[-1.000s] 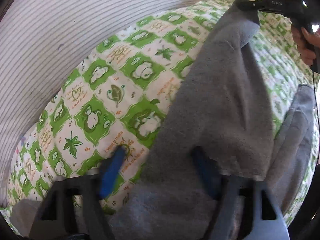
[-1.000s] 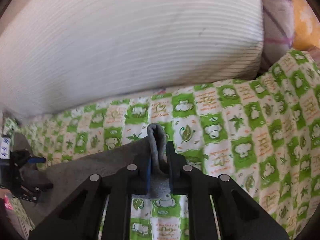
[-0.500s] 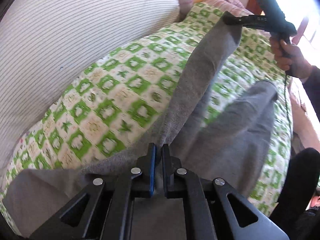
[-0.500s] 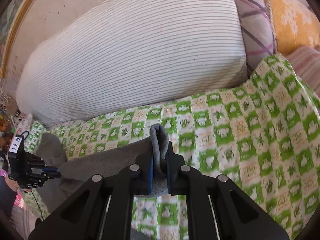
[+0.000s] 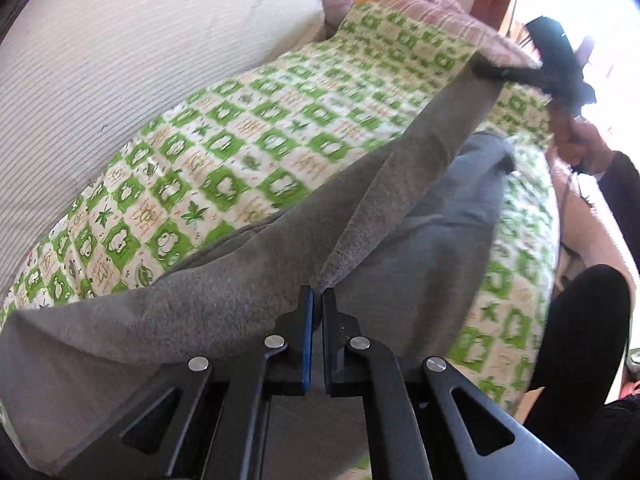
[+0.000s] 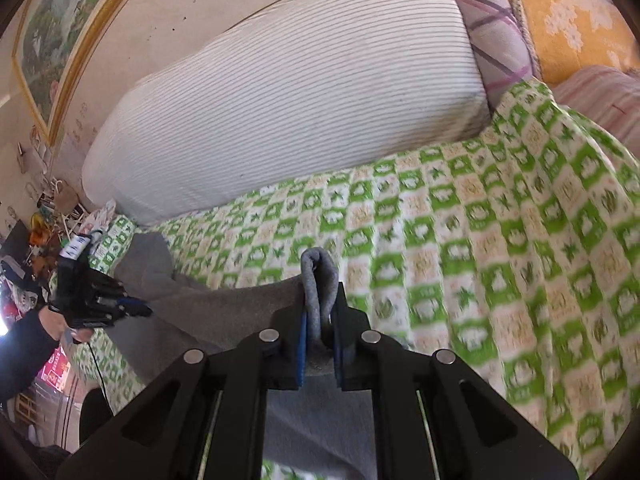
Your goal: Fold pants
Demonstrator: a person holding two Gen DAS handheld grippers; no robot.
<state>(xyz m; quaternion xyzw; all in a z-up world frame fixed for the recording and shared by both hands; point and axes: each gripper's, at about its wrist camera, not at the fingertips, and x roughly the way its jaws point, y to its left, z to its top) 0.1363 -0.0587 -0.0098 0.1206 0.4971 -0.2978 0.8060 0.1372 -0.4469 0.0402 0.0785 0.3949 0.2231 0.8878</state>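
The bed under me is covered by a green and white checked blanket (image 5: 248, 148), with a big striped white cushion (image 6: 288, 96) lying along its far side and a purple-lined pillow (image 6: 492, 36) and a yellow one (image 6: 572, 16) past its end. The gray pants (image 5: 224, 304) are stretched above the blanket between my two tools, one leg pulled into a taut band and the other leg (image 5: 448, 216) sagging onto the blanket beneath it.

My left gripper (image 5: 317, 300) points along the pants, its jaws pressed together on a fold of the gray cloth at my end. My right gripper (image 6: 320, 320) is clamped on the far end, a loop of cloth bulging up between its blue pads (image 6: 301, 344). From the left camera I see my right hand (image 5: 580, 144) raised at the bed's far edge, gripping its handle, wrist in a dark sleeve (image 5: 624, 192).
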